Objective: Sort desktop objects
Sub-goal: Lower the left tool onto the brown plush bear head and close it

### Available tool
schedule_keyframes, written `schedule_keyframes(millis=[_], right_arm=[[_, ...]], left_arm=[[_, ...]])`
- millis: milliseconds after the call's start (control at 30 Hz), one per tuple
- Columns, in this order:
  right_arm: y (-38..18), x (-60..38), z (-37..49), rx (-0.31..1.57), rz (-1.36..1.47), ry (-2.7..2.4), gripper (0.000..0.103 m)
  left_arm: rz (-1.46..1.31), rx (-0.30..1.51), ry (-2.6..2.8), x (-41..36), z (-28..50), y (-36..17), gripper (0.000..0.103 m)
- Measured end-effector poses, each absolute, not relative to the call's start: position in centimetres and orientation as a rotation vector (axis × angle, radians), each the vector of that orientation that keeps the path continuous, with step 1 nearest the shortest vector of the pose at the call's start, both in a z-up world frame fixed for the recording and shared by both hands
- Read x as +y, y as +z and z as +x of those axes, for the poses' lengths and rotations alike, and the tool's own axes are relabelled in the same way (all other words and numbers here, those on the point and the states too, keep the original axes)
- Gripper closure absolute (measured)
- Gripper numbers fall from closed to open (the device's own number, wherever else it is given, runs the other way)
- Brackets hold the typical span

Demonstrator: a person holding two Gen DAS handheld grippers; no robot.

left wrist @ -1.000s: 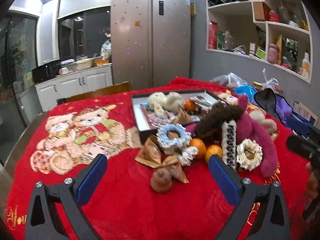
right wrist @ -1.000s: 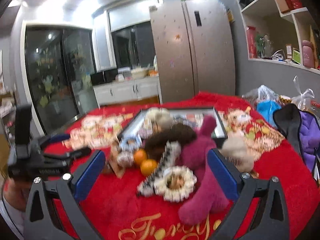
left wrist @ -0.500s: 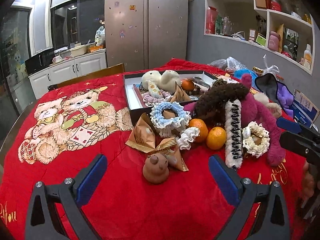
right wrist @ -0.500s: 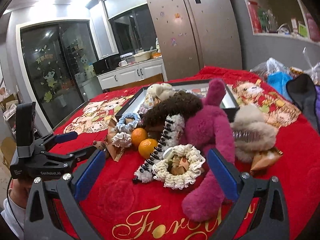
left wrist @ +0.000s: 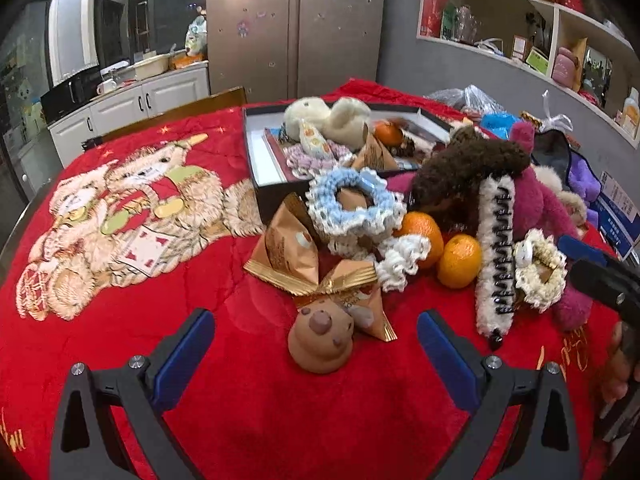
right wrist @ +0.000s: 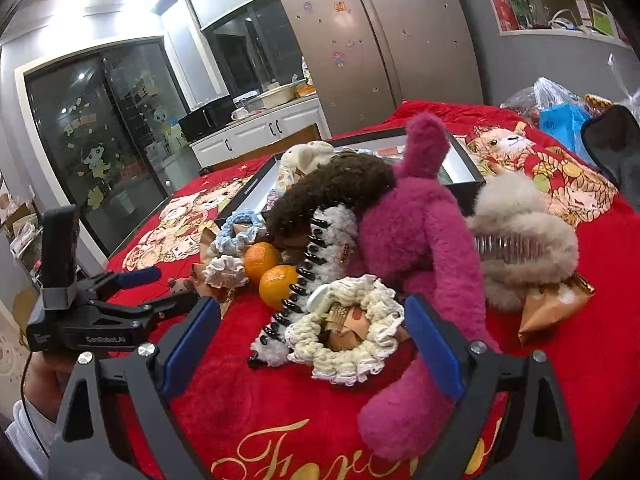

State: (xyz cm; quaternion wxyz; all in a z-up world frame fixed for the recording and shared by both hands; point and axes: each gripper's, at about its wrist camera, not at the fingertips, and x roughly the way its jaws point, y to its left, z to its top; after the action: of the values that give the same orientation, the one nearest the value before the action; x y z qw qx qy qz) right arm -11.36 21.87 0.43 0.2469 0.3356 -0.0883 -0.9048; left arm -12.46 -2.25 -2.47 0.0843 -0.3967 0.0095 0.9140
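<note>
A broad stretch of red blanket lies bare on the table's near left, open ground for any hand, broken only by a brown clay figure standing just ahead of the left gripper. Behind it the way is crowded: gold snack packets, crocheted scrunchies, two oranges and a long white claw clip touch or overlap up to the open box. On the right, a cream scrunchie and a magenta plush lie between the right gripper's closing jaws, untouched.

Two close wrist views, shared tangerines.
</note>
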Motion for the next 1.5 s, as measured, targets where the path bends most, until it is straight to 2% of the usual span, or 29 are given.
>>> schedule_keyframes(millis=[367,633,733,800,833,900,933,1000,1067,1167,1233,1300,1433,1500], right_arm=[[-0.5,20.9,-12.0,-0.204,0.959,-2.446,0.009],[-0.6,21.1,-11.9,-0.205,0.965,-2.476,0.019],[-0.5,21.6,-11.8,-0.23,0.959,-2.489,0.032],[-0.5,22.2,-11.8,-0.271,0.954,-2.495,0.047],[-0.5,22.4,-11.8,-0.284,0.956,-2.497,0.05],[-0.6,22.8,-11.9,-0.312,0.961,-2.496,0.067],[-0.6,23.0,-11.9,-0.324,0.958,-2.49,0.07],[-0.4,23.0,-11.8,-0.325,0.942,-2.477,0.083],[-0.2,22.8,-11.6,-0.314,0.927,-2.473,0.09],[0.0,22.6,-11.3,-0.296,0.904,-2.468,0.09],[0.2,22.7,-11.2,-0.298,0.884,-2.472,0.09],[0.4,23.2,-11.0,-0.321,0.853,-2.48,0.091],[0.6,23.9,-10.6,-0.378,0.817,-2.457,0.091],[0.6,23.9,-10.5,-0.388,0.806,-2.445,0.091]], left_arm=[[-1.215,-0.031,2.669,-3.0,-12.9,-3.5,0.0],[-1.244,-0.104,2.67,-4.0,-13.0,-3.7,0.0],[-1.247,-0.093,2.675,-3.9,-12.9,-3.7,0.0],[-1.242,-0.084,2.678,-3.8,-12.9,-3.7,0.0],[-1.243,-0.08,2.678,-3.7,-12.9,-3.7,0.0],[-1.245,-0.072,2.678,-3.6,-12.9,-3.7,0.0],[-1.245,-0.073,2.674,-3.6,-12.9,-3.7,0.0],[-1.245,-0.077,2.68,-3.7,-12.9,-3.7,0.0],[-1.242,-0.093,2.681,-4.0,-12.8,-3.7,0.0],[-1.231,-0.138,2.679,-4.5,-12.7,-3.6,0.0],[-1.234,-0.157,2.678,-4.7,-12.6,-3.6,0.005],[-1.249,-0.147,2.683,-4.8,-12.5,-3.7,0.021],[-1.251,-0.122,2.688,-4.6,-12.4,-3.7,0.037],[-1.239,-0.119,2.666,-4.4,-12.2,-3.6,0.05]])
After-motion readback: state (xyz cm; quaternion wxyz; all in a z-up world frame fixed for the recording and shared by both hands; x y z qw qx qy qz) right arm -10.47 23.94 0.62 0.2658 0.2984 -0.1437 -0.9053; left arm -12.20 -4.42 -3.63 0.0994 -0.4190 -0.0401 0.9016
